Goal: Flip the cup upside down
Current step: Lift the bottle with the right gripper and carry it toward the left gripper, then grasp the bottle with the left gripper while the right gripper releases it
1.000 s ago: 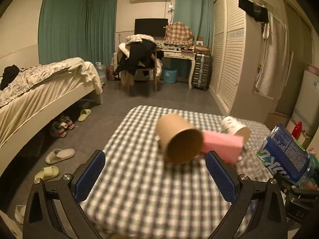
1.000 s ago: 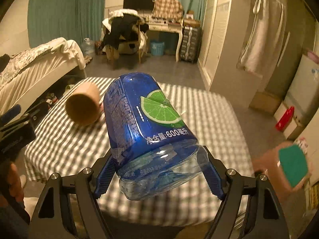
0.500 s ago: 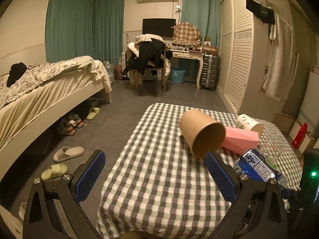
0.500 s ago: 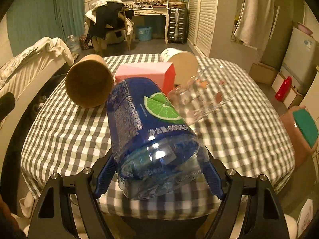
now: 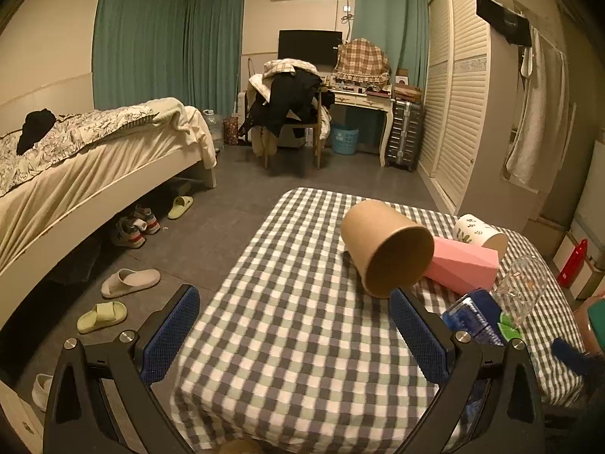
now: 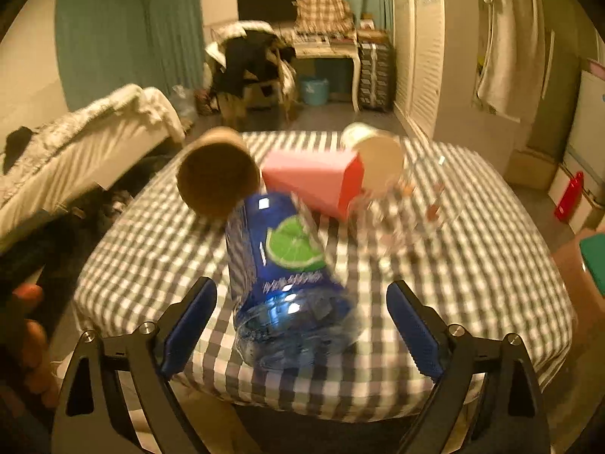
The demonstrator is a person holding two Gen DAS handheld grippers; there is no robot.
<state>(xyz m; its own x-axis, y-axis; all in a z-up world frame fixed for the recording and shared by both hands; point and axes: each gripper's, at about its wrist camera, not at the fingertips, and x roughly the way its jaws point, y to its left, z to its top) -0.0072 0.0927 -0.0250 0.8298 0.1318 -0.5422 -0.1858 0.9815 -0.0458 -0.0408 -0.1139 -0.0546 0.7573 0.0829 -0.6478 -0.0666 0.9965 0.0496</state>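
A brown paper cup (image 5: 385, 247) lies on its side on the checked tablecloth (image 5: 295, 340), its mouth toward me; it also shows in the right wrist view (image 6: 217, 178). A white patterned cup (image 5: 478, 231) lies on its side behind the pink box (image 5: 463, 263). A clear glass cup (image 6: 408, 208) lies on its side to the right. My left gripper (image 5: 293, 335) is open and empty over the table's near edge. My right gripper (image 6: 300, 327) is open, its fingers standing apart from the blue bottle (image 6: 287, 276) that lies on the cloth between them.
A bed (image 5: 87, 159) stands to the left with slippers (image 5: 130, 282) and shoes on the floor beside it. A chair heaped with clothes (image 5: 291, 109) and a desk are at the back. A wardrobe (image 5: 453, 106) lines the right wall. A red bottle (image 6: 569, 196) stands on the floor at right.
My right gripper has opened and let go of the blue bottle, which now lies on the table. Both grippers have drawn back from the table. The right wrist view is blurred by motion.
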